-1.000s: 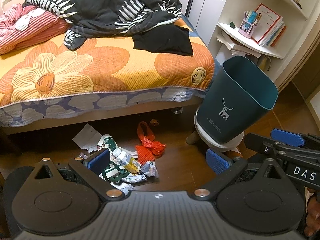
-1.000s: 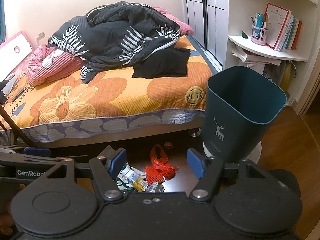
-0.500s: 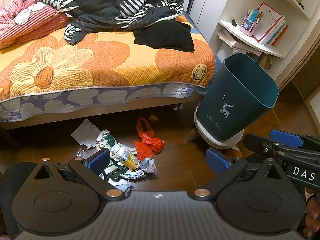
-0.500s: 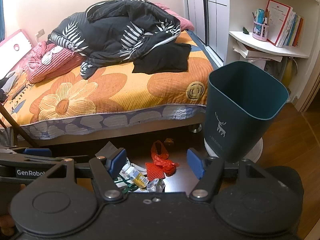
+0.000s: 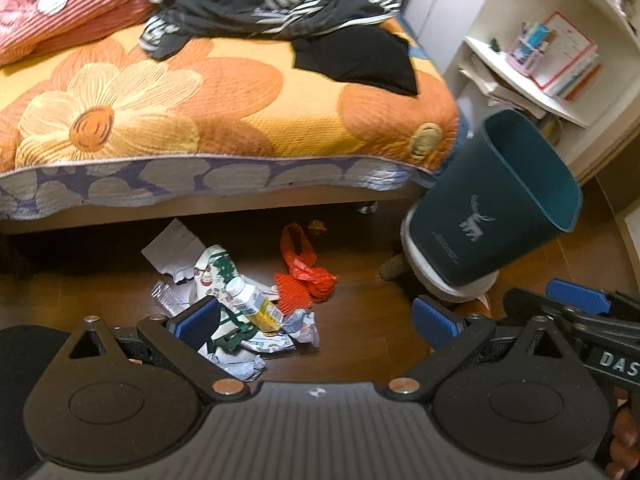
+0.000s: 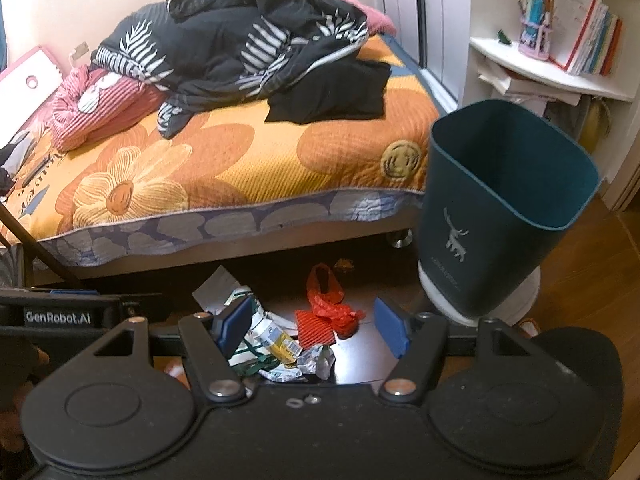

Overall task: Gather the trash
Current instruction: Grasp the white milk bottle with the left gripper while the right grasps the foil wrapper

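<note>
left gripper (image 5: 316, 322) spread wide, right gripper (image 6: 314, 326) spread wide, both empty above trash pile (image 5: 244, 312)

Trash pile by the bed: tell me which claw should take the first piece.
Right, probably. The right claw is open and frames the small bottle; the left claw, also open, sits farther from the teal bin.

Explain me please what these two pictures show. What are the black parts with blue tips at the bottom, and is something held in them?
No robot here: a person holds one hand-held gripper in each hand, with a camera on each looking forward along its fingers. One picture comes from the left gripper, the other from the right gripper. The blue tips are finger pads. Both grippers are open and hold nothing. On the floor by the bed lies trash: a small bottle, red netting, crumpled wrappers. The dark green bin stands to the right.
</note>
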Tool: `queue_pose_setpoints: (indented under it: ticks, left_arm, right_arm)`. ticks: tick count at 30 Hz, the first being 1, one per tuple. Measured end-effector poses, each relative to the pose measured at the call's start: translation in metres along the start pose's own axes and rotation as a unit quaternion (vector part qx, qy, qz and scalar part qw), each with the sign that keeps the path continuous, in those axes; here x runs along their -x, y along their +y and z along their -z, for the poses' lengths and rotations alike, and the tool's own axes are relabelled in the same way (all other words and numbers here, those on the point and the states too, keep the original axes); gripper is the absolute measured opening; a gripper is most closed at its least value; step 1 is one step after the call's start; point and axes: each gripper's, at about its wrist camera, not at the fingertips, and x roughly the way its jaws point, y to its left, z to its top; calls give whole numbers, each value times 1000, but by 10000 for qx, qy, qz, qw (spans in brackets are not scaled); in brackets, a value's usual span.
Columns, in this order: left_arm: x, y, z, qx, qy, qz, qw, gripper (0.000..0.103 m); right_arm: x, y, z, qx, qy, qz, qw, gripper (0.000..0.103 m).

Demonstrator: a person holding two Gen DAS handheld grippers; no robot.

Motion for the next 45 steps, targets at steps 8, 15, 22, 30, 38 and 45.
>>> queue_pose_setpoints:
  ticks: [8,15,22,30,38,45]
  left_arm:
    - [-54,47,-23,417,144,-799,9958,103]
    - [-139,76,-43,700,590,-976,9910,103]
    - [-238,83,-48,805,1423,-818,9832,103]
    - [-355,112,-34,1627,2387,-800,9540,102]
    - [-434,125,-8,2086,3069,-851,9247,102]
    - [-472,132,3,2340,3371,-989,9066,99]
  right_arm:
    - [-77,-17,-22,198,448,-467,9977,68]
    - [-182,-27,-17,591,1169,-781,9883,68]
    - [-278,-18,17,798,2182,-706,9701,67]
    - [-346,-12,54,1004,2880,-745,9494,66]
    - [-393,-10,80,1125,3342,-796,9324,66]
    - [-422,-10,95,1074,3552,-745,9256,65]
